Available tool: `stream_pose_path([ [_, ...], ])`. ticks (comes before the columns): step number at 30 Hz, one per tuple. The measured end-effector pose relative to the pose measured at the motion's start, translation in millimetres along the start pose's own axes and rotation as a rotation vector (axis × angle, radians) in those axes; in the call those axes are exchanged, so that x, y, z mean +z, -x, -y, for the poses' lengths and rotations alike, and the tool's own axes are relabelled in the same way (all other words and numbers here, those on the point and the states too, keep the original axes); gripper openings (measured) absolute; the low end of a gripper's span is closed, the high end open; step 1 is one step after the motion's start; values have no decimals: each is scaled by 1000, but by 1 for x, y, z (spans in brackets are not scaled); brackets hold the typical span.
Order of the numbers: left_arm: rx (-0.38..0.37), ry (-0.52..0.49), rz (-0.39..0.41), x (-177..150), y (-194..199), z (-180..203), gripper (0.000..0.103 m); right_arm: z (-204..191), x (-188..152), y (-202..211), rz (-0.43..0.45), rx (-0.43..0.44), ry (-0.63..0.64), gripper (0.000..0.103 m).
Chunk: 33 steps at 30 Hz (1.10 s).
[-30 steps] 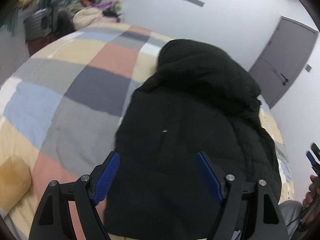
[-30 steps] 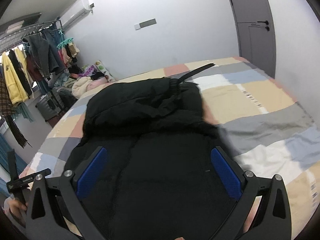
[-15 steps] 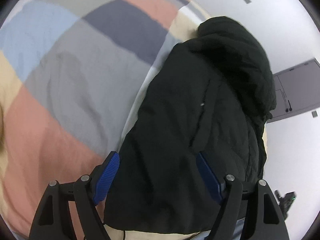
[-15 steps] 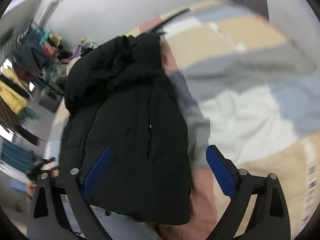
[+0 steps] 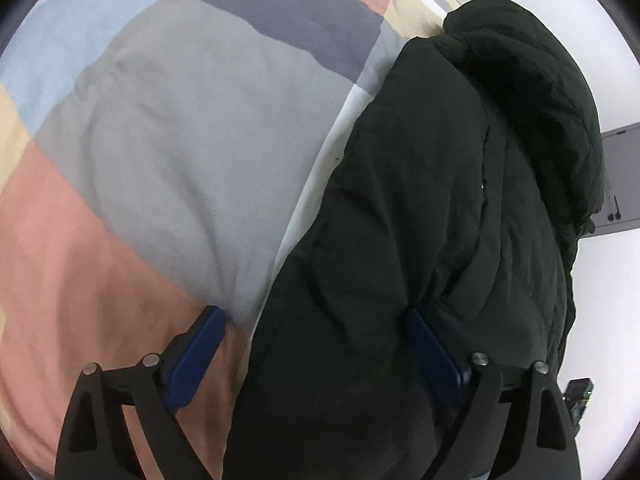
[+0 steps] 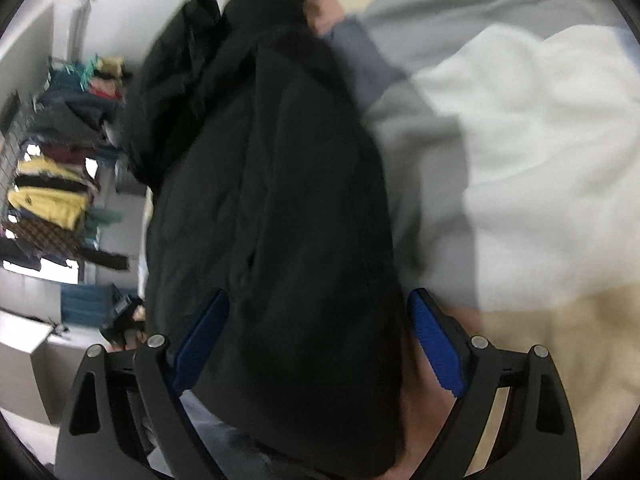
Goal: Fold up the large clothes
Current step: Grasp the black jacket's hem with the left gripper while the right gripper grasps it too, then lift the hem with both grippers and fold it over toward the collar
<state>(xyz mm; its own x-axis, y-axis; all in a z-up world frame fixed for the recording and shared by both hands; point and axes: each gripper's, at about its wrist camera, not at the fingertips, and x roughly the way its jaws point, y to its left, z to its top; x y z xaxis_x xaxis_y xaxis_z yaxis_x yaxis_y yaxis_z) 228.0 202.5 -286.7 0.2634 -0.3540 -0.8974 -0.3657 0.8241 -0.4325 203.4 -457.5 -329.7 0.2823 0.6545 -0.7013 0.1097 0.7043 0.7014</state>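
Black coat [image 5: 420, 240] lies lengthwise on the bed [image 5: 160, 160], hood end far, hem at the near edge. L claw [image 5: 316, 344] just opened wider, straddles the hem's left corner; one pad dents fabric, no grip yet. R claw [image 6: 316, 332] wide but closing, over the hem's right corner. Both about equally near; grab looks next.

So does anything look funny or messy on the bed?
The black jacket isn't spread flat: its hood end is bunched into a lump, and its near hem hangs past the edge of the patchwork quilt. Nothing looks torn or spilled.
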Motion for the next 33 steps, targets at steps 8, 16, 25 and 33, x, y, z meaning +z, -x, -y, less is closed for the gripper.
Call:
stream_pose_path([
  [8, -205, -72, 12, -10, 13, 18, 92, -36, 15, -3, 7, 94, 115, 68],
  [16, -218, -84, -13, -11, 6, 23, 82, -26, 11, -19, -90, 61, 151, 64],
  [25, -185, -171, -18, -14, -10, 56, 59, -60, 7, -20, -116, 41, 288, 44],
  [33, -252, -183, 47, -23, 8, 65, 15, -96, 3, 10, -11, -23, 398, 13],
])
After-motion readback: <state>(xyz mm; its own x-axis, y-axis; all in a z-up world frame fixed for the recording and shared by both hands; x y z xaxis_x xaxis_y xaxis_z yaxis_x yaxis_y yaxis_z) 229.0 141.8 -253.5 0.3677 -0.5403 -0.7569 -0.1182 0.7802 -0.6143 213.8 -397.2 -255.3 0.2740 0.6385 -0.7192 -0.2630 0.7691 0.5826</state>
